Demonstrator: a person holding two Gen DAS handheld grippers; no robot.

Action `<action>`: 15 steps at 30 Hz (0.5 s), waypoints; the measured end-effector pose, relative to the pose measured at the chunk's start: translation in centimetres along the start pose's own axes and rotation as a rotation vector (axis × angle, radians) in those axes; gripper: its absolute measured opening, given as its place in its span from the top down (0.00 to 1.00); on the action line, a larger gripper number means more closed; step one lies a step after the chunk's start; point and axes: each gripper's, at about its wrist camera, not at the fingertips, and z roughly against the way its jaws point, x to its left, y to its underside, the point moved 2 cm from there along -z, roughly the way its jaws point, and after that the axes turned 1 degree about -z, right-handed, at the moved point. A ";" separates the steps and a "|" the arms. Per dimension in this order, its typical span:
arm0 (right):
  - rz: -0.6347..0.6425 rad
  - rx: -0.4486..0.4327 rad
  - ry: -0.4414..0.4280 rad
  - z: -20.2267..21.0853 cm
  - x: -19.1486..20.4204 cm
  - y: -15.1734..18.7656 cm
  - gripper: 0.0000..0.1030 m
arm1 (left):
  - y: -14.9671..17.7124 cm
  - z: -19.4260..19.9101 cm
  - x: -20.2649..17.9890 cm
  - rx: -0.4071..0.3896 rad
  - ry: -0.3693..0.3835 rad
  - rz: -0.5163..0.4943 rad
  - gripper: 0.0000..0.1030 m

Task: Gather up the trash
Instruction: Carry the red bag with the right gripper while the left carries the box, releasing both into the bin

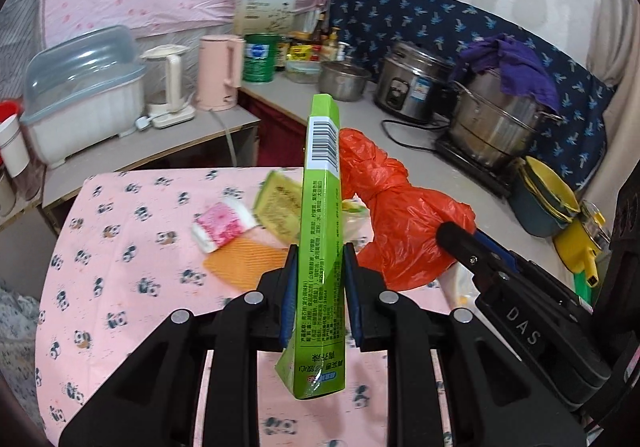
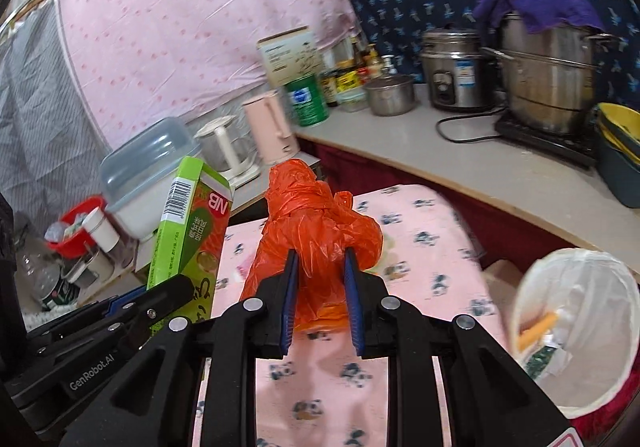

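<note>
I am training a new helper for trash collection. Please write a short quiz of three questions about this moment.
1. True or false: the left gripper holds an orange bag.
2. What does the right gripper hold? A) green box B) orange plastic bag C) pink kettle
3. Fill in: the white-lined bin already holds some ____.

Key
1. False: its jaws clamp the green box.
2. B: the orange plastic bag.
3. Trash.
</note>
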 end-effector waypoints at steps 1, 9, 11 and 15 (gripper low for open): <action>-0.011 -0.007 0.015 0.6 -1.1 -0.1 0.80 | -0.1 -0.2 -1.1 0.001 0.011 -0.014 0.80; -0.115 -0.047 0.122 4.7 -9.4 0.2 0.80 | 0.5 -1.9 -9.2 0.034 0.101 -0.114 0.80; -0.135 -0.054 0.150 5.7 -11.4 0.6 0.80 | 0.9 -2.5 -10.8 0.047 0.122 -0.134 0.80; -0.176 -0.065 0.201 7.5 -15.0 1.3 0.80 | 2.1 -3.9 -14.5 0.086 0.167 -0.174 0.80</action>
